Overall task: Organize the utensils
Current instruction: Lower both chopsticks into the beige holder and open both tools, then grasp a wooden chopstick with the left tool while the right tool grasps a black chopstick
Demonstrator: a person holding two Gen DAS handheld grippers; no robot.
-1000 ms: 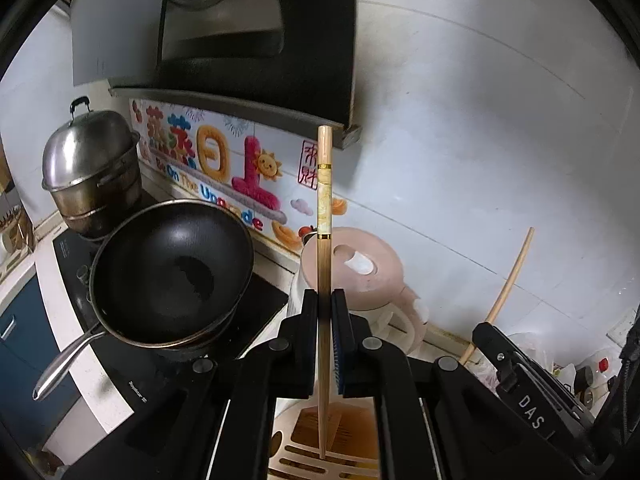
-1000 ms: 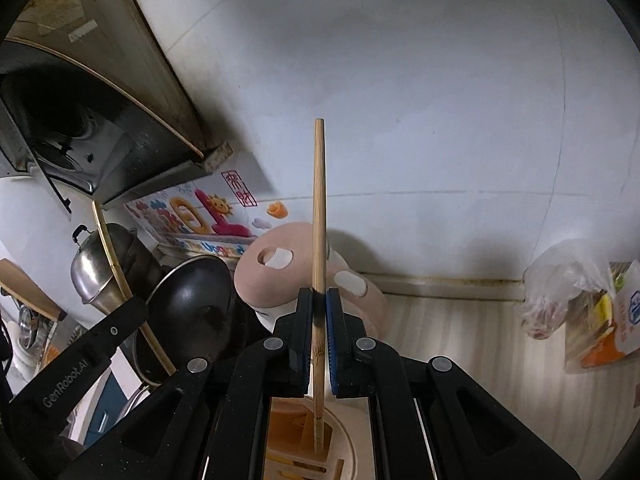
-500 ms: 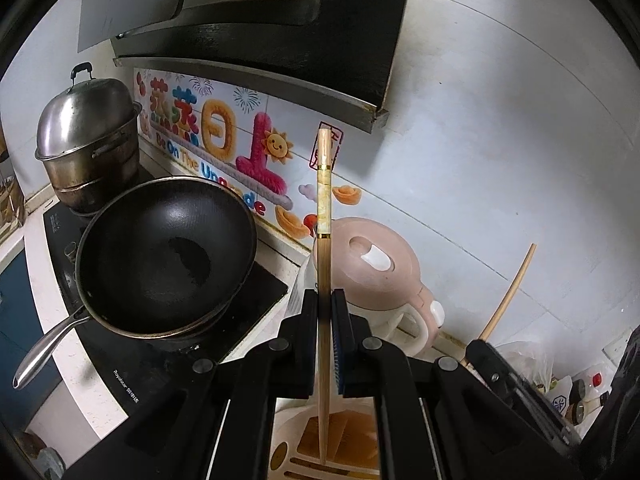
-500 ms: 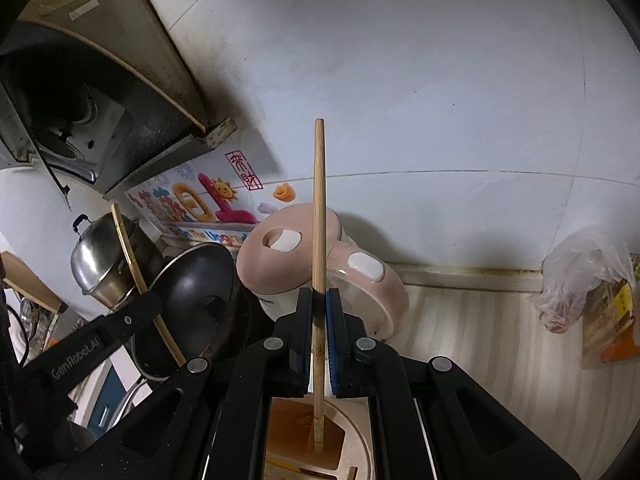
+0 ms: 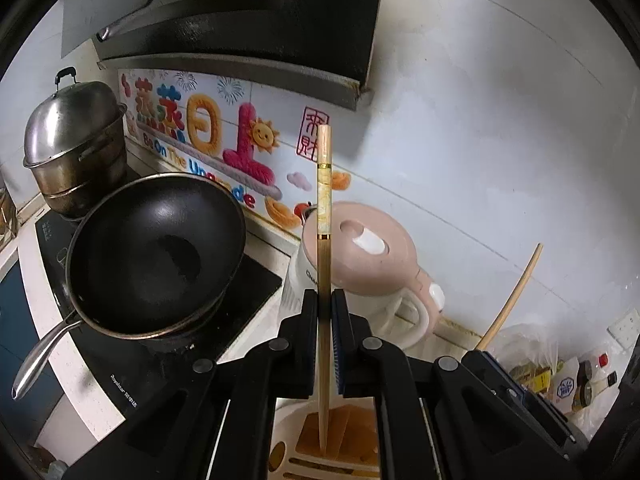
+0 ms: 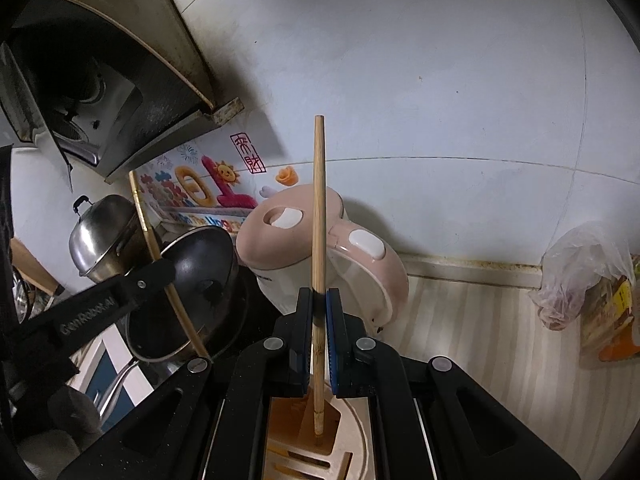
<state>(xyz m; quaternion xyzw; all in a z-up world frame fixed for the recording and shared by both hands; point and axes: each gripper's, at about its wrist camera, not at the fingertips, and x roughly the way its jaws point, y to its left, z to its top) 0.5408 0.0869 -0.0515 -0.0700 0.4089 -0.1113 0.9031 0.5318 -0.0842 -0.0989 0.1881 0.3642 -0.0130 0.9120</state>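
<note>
My left gripper (image 5: pixel 325 300) is shut on an upright chopstick (image 5: pixel 323 208) with gold bands and a marbled top. Its lower tip hangs over the brown opening of a cream utensil holder (image 5: pixel 288 432) at the bottom edge. In the right wrist view, my right gripper (image 6: pixel 319 300) is shut on a plain bamboo chopstick (image 6: pixel 318 220). That chopstick's lower end reaches into the same holder (image 6: pixel 356 420). Each gripper also shows at the edge of the other's view, the left gripper's black fingers (image 6: pixel 120 296) at the left and the plain chopstick (image 5: pixel 512 296) at the right.
A black wok (image 5: pixel 156 256) and a steel steamer pot (image 5: pixel 72 148) sit on the hob to the left. A pink kettle (image 5: pixel 360 248) stands just behind the holder. The range hood (image 5: pixel 260 20) hangs above. A plastic bag (image 6: pixel 580 276) and packets lie on the striped counter to the right.
Both grippers have sunk a little toward the holder, and the chopsticks' lower tips sit lower over its opening. Both grips are unchanged.
</note>
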